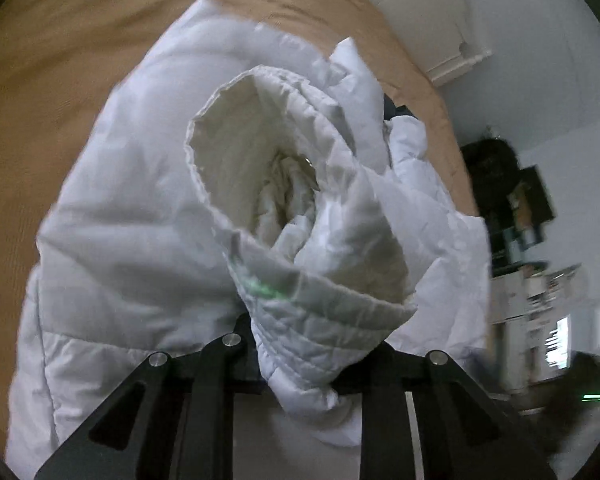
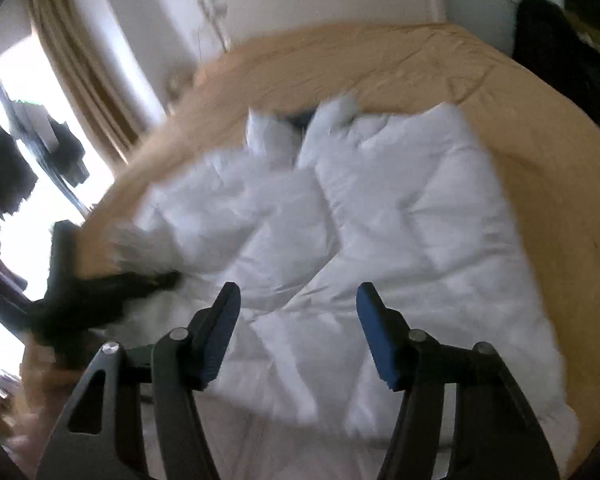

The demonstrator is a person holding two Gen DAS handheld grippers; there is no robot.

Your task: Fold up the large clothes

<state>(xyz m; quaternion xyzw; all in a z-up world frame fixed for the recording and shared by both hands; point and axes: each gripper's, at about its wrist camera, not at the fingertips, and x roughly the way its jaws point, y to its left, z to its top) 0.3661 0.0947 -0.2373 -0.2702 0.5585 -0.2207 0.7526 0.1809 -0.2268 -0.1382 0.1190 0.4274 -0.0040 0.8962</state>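
A big white puffy jacket (image 2: 380,240) is lying spread out on a bed with a tan sheet (image 2: 540,168). The front of the jacket is facing up, and its two halves are meeting along a line down the middle. The right gripper (image 2: 298,332) is hanging just above the lower part of the jacket. Its two blue pads (image 2: 374,332) are standing wide apart, and nothing is sitting between them. The left gripper (image 1: 300,364) is pinching a sleeve (image 1: 300,216) of the jacket, close to the cuff. The sleeve is being held up, so the round cuff opening is facing the left camera and the creamy inside is showing. A small green glow is showing on the cuff near the fingers. In the right view, the left gripper (image 2: 156,280) is showing as a dark blurry shape at the left edge of the jacket, touching the white cloth there. The rest of the jacket is resting on the sheet behind the sleeve. A curtain (image 2: 80,80) is hanging by a bright window (image 2: 28,160) on the left of the right view. Dark shelves (image 1: 520,208) are standing past the bed, by a white wall (image 1: 500,8).
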